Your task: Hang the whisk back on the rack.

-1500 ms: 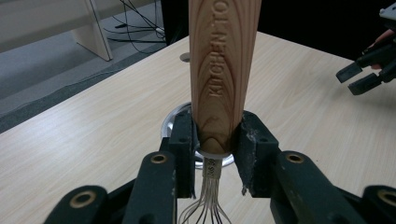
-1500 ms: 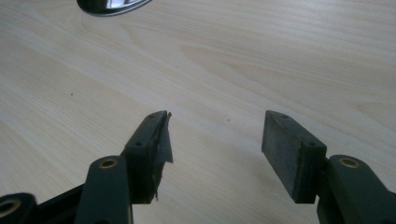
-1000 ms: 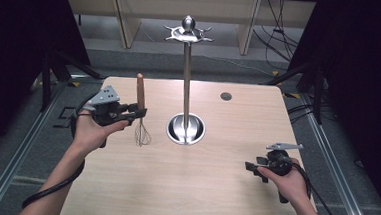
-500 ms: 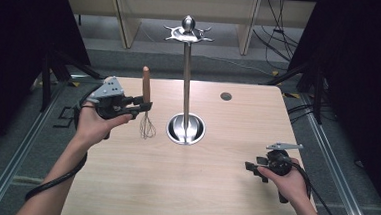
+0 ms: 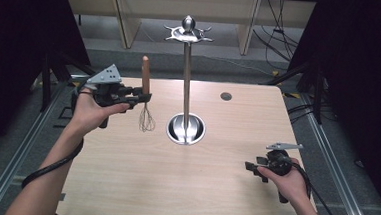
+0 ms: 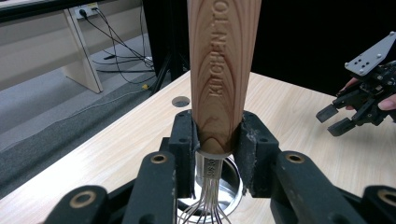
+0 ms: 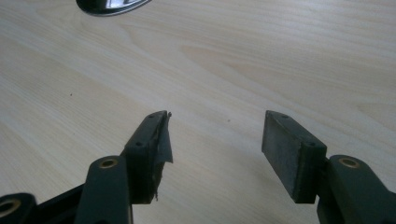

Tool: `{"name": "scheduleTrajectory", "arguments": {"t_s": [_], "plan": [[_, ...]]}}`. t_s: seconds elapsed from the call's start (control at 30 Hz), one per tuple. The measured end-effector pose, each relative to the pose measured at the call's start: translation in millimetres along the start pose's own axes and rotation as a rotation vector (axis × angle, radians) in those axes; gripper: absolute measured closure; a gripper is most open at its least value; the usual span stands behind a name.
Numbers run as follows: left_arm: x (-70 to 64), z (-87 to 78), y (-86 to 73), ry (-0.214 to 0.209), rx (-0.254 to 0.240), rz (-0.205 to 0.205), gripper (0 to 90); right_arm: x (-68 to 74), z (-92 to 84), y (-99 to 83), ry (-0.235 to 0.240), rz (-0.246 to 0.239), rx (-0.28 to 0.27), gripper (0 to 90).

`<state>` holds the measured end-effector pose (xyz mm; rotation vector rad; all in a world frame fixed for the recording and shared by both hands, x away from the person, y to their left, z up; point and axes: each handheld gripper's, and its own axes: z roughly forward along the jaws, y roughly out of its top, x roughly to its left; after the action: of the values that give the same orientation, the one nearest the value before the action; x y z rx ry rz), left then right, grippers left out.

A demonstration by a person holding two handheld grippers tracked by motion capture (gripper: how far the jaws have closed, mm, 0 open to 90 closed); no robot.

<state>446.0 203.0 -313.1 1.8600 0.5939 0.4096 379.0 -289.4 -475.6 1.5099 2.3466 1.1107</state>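
Left gripper view: the left hand-held gripper (image 6: 217,140) clamps the whisk (image 6: 223,70) at the base of its wooden handle, upright above the bench (image 5: 123,183), left of the stand (image 5: 186,82). It looks light and stiff, with springy wires, so gripping the wood seems right. The right hand-held gripper (image 7: 215,140) gapes wide, empty.

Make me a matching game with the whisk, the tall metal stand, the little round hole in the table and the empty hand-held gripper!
Things:
1. whisk
2. metal stand
3. round hole
4. right hand-held gripper

Descriptions:
A. open, nothing between its jaws
B. upright at the table's middle
C. clamped by its wooden handle, wires down
D. dark spot near the far edge

Pairs: 1-C, 2-B, 3-D, 4-A
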Motion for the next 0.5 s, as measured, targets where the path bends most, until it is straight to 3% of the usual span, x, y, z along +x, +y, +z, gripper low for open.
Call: {"name": "scheduleTrajectory", "arguments": {"t_s": [0.17,0.23,0.3,0.5], "plan": [[2.3,0.6,5.6,0.002,0.0,0.001,69.0,0.0,0.2,0.1,0.001,-0.001,0.0,42.0],[3.2,0.7,7.9,0.003,0.0,0.004,69.0,-3.5,0.4,0.6,-0.001,-0.033,-0.004,42.0],[3.9,1.8,10.8,-0.002,-0.006,0.004,68.9,-1.4,0.2,0.9,-0.002,-0.009,0.001,41.9],[7.0,2.6,16.8,0.001,0.005,0.004,69.0,-1.3,0.4,0.9,-0.001,-0.007,0.001,41.9]]}}
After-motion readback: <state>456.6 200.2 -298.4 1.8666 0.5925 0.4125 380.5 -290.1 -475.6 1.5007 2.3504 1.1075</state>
